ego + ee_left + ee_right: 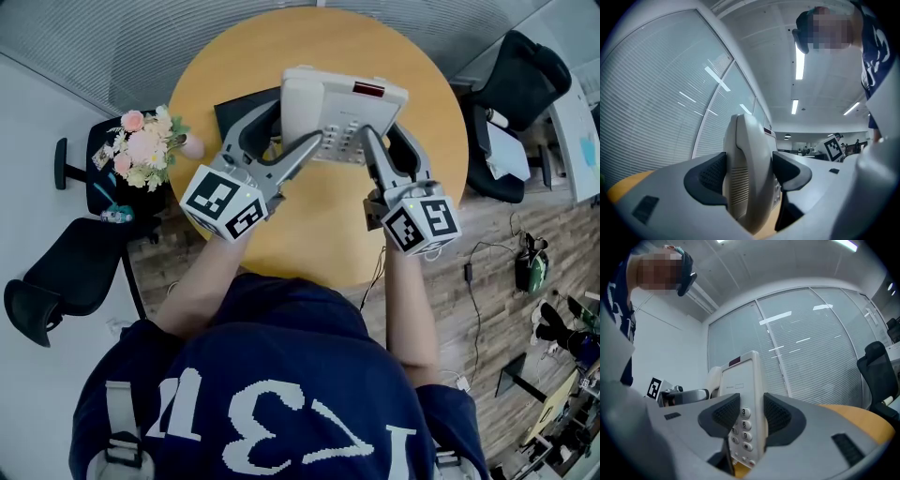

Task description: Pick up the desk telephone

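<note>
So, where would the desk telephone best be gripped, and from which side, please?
By its side edges, from the near side: left gripper over the handset, right gripper over the keypad edge. The desk telephone is wide and flat, so a single grip would likely let it tip.

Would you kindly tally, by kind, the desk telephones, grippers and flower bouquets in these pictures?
desk telephone: 1
grippers: 2, the left gripper and the right gripper, each clamped on the desk telephone
flower bouquet: 1
Total: 4
</note>
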`<state>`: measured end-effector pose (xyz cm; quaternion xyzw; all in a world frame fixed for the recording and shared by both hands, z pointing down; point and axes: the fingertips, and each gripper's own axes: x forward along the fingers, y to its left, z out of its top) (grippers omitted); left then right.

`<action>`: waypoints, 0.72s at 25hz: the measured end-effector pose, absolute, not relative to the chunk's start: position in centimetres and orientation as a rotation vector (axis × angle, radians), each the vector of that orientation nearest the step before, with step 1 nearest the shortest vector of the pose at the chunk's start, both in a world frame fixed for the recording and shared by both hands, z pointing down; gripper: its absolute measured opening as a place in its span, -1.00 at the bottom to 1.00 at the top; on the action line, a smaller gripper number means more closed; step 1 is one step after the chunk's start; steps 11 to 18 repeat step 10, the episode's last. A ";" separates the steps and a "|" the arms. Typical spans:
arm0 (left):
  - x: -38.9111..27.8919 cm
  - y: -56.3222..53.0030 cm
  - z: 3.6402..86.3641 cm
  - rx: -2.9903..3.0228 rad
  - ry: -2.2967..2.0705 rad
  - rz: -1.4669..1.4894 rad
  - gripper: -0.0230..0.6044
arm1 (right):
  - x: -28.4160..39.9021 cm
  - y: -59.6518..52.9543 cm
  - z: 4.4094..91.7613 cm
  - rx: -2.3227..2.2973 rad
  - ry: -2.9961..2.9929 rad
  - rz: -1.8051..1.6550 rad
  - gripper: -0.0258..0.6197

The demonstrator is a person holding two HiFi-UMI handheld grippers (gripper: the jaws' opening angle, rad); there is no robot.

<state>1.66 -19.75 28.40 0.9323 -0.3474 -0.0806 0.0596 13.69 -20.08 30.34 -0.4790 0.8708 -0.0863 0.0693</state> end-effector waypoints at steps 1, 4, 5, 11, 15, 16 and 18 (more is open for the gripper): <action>1.7 -19.7 28.3 2.826 -1.053 -0.243 0.08 | 13.7 -20.1 30.2 -1.436 2.623 -0.252 -0.39; 1.6 -19.7 28.1 2.838 -1.052 -0.234 0.08 | 13.6 -20.0 30.0 -1.430 2.624 -0.239 -0.39; 1.6 -19.7 28.1 2.842 -1.052 -0.234 0.08 | 13.6 -20.0 30.0 -1.431 2.624 -0.241 -0.39; 1.2 -19.7 27.4 2.853 -1.056 -0.234 0.08 | 13.2 -20.0 29.5 -1.431 2.620 -0.245 -0.39; 1.2 -19.7 27.4 2.853 -1.056 -0.234 0.08 | 13.2 -20.0 29.5 -1.431 2.620 -0.245 -0.39; 1.2 -19.7 27.4 2.853 -1.056 -0.234 0.08 | 13.2 -20.0 29.5 -1.431 2.620 -0.245 -0.39; 1.2 -19.7 27.4 2.853 -1.056 -0.234 0.08 | 13.2 -20.0 29.5 -1.431 2.620 -0.245 -0.39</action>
